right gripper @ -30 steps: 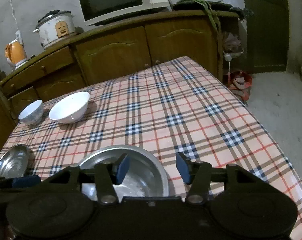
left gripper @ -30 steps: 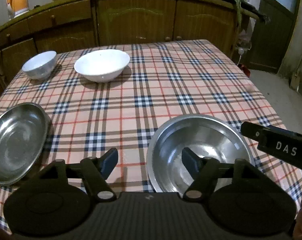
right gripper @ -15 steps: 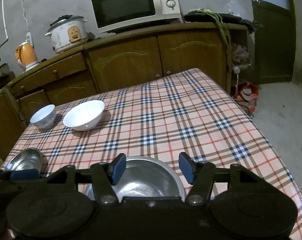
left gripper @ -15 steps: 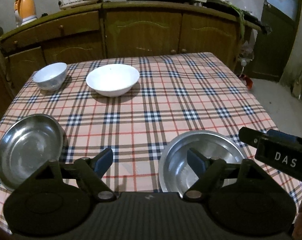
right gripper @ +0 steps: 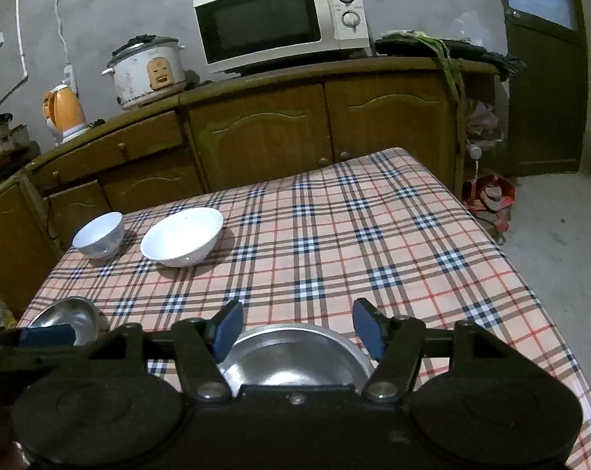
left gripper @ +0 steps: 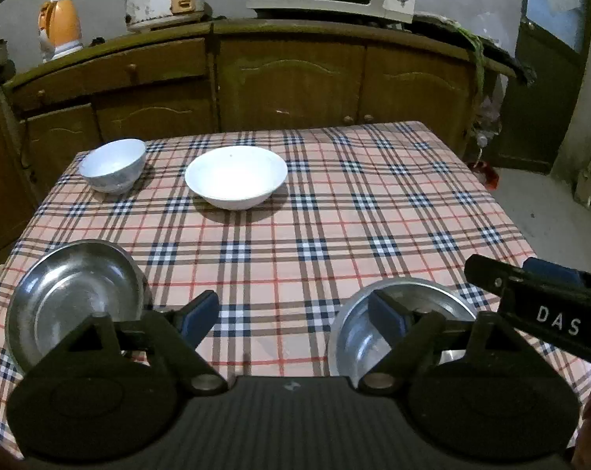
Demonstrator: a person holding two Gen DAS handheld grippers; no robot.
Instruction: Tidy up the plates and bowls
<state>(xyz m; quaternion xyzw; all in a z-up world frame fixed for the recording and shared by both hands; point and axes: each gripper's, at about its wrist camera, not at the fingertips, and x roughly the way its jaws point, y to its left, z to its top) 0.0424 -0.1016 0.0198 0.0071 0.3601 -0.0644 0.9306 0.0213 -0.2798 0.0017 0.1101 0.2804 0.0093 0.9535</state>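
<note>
Standing empty on the checked cloth [left gripper: 334,203]: four bowls; both grippers' jaws opening, nothing between them.

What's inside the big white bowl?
Nothing shows inside the big white bowl; its inside looks plain white and bare. The tablecloth right under it is covered.

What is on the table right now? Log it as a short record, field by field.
surface: table with plaid cloth
far left: small white bowl
beside it: large white bowl
near left: steel dish, empty
near right: steel basin, empty
stacking: none, all four apart
left tool: jaws opening, nothing between them
right tool: jaws opening over the steel basin, not gripping it
</note>
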